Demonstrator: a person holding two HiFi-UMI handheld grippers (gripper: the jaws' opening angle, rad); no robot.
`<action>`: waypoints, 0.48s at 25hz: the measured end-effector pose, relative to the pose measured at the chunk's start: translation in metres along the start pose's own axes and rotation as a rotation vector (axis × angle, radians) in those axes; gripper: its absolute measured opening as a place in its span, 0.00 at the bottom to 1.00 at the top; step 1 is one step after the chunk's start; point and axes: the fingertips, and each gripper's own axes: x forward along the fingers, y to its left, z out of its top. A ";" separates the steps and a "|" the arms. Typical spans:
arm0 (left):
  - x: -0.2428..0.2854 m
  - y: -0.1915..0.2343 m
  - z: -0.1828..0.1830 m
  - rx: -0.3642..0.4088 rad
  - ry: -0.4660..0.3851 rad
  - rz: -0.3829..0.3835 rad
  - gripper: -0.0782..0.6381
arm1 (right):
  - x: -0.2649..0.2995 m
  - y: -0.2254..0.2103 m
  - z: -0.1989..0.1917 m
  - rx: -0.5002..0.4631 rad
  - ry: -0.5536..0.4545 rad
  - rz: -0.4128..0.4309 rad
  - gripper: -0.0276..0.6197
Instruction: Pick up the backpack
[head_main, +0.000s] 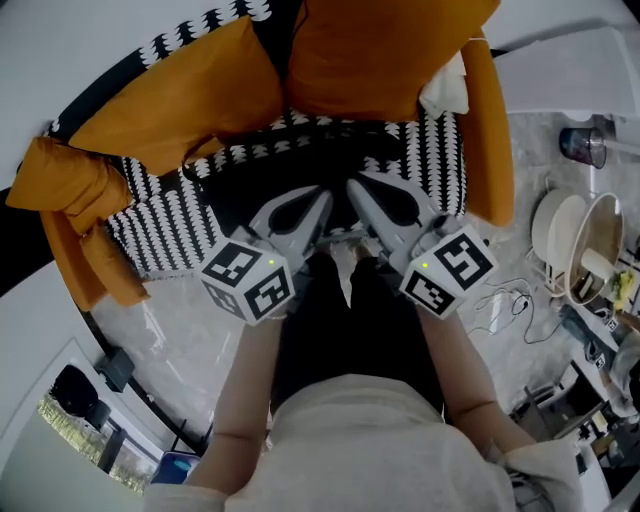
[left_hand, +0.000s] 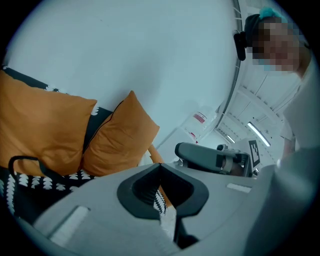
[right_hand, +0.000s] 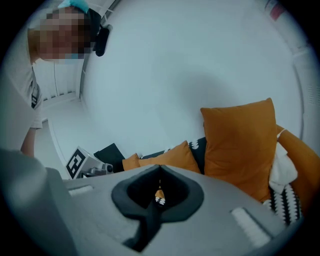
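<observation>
A black backpack (head_main: 300, 165) lies on the seat of a black-and-white patterned sofa (head_main: 165, 225), in front of both grippers. In the left gripper view its black loop handle (left_hand: 22, 161) shows at the far left, beside the cushions. My left gripper (head_main: 322, 197) and right gripper (head_main: 355, 187) are side by side, pointing at the bag, their tips just over its near edge. Each gripper's jaws are closed tip to tip, the left gripper (left_hand: 160, 167) and the right gripper (right_hand: 160, 167) alike, and nothing is gripped between them. Whether the tips touch the bag is hidden.
Orange cushions (head_main: 190, 90) line the sofa's back and arms, and a white cloth (head_main: 445, 90) sits at its right corner. To the right, on a marbled surface, are plates (head_main: 560, 225), a loose cable (head_main: 510, 300) and a dark cup (head_main: 580, 145).
</observation>
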 end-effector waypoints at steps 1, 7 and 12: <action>0.002 0.003 -0.003 -0.001 0.007 -0.001 0.12 | 0.001 -0.005 -0.004 0.014 -0.002 -0.008 0.05; 0.011 0.019 -0.024 -0.041 0.049 -0.013 0.12 | 0.008 -0.022 -0.047 0.071 0.035 -0.040 0.05; 0.023 0.035 -0.043 -0.056 0.091 -0.008 0.12 | 0.011 -0.034 -0.076 0.140 0.048 -0.058 0.05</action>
